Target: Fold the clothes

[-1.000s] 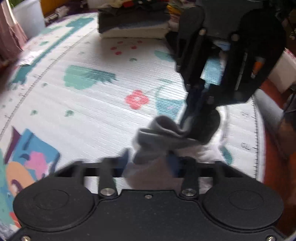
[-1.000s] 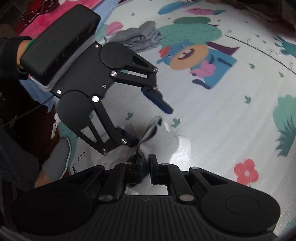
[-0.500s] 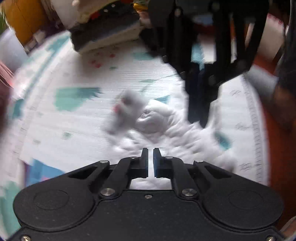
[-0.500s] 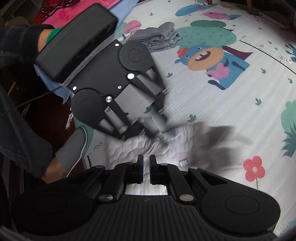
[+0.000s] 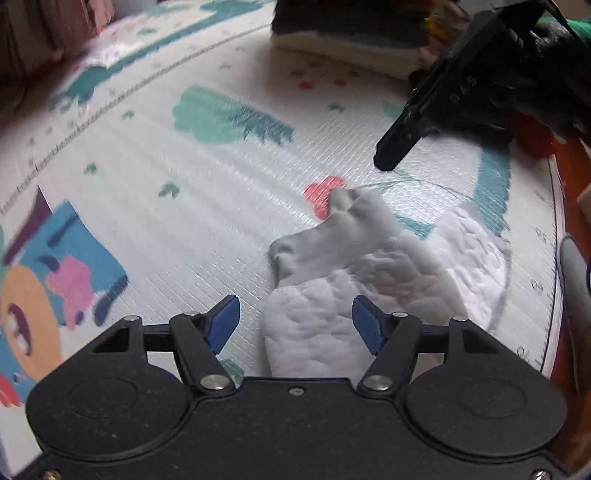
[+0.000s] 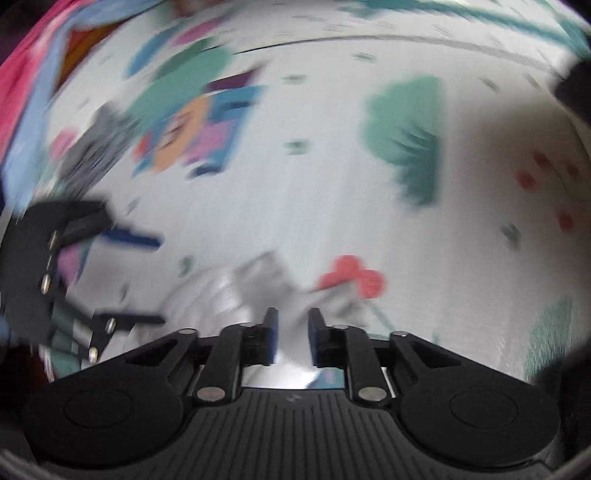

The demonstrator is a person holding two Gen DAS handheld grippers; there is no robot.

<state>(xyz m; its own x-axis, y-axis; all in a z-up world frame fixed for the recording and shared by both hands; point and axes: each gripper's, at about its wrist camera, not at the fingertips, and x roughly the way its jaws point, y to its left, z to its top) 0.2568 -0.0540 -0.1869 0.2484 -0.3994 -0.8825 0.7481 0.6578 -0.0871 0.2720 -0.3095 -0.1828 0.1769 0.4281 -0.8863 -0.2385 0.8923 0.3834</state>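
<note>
A white quilted garment with a grey cuff [image 5: 369,273] lies bunched on the patterned play mat [image 5: 207,192]. My left gripper [image 5: 295,321] is open and empty, its blue pads on either side of the garment's near end. My right gripper [image 6: 291,332] is open by a small gap and empty, just above the garment [image 6: 236,288]; that view is motion-blurred. The right gripper also shows in the left wrist view [image 5: 436,110], above the far end of the garment. The left gripper shows in the right wrist view [image 6: 74,273], at the left edge.
A stack of folded clothes [image 5: 351,22] sits at the far edge of the mat. A folded grey garment [image 6: 92,144] lies at the left in the right wrist view. Pink and blue fabric [image 6: 26,74] lies beyond the mat's left edge.
The garment was let go and now lies on the mat. My left gripper opened wide. My right gripper opened a little and swung away to the right.
</note>
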